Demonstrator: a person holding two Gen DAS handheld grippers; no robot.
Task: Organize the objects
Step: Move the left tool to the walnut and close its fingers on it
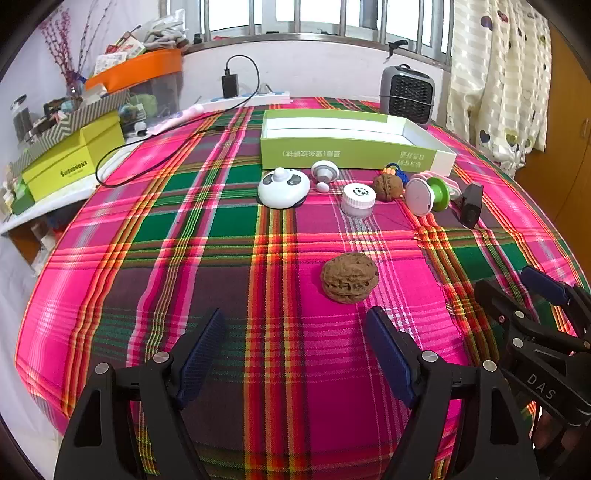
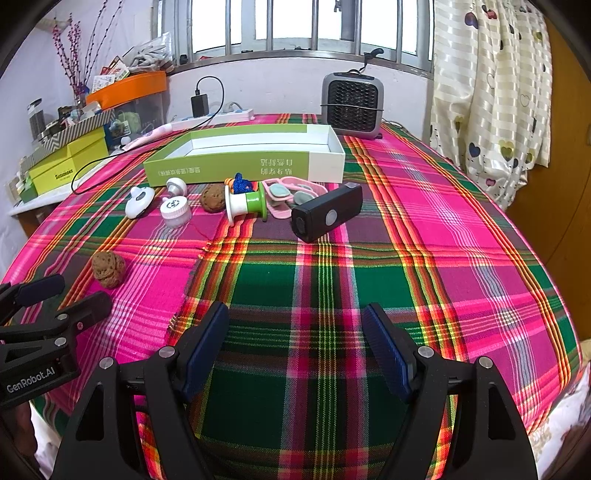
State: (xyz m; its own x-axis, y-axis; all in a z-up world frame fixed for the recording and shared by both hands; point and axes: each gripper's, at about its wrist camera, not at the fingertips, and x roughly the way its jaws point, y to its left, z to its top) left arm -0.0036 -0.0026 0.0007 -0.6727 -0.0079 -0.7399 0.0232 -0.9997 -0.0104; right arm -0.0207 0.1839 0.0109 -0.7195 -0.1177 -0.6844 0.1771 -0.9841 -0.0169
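I count two walnuts [image 1: 349, 277] [image 1: 387, 187], one green box [image 1: 351, 146], one panda gadget [image 1: 282, 187], one white jar [image 1: 357, 200], one green spool [image 1: 430, 194], one black device [image 2: 327, 212], one pink case [image 2: 295, 195].

Bright daylight enters through the barred window [image 1: 325, 18] at the back, where the panes are overexposed. Shadows on the plaid cloth [image 2: 332, 295] are soft and short. Both views are sharp, with strong fisheye bending and dark corners.

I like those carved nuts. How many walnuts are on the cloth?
2. One walnut lies alone, near the left gripper; the other walnut sits in the row before the green box. More may be hidden.
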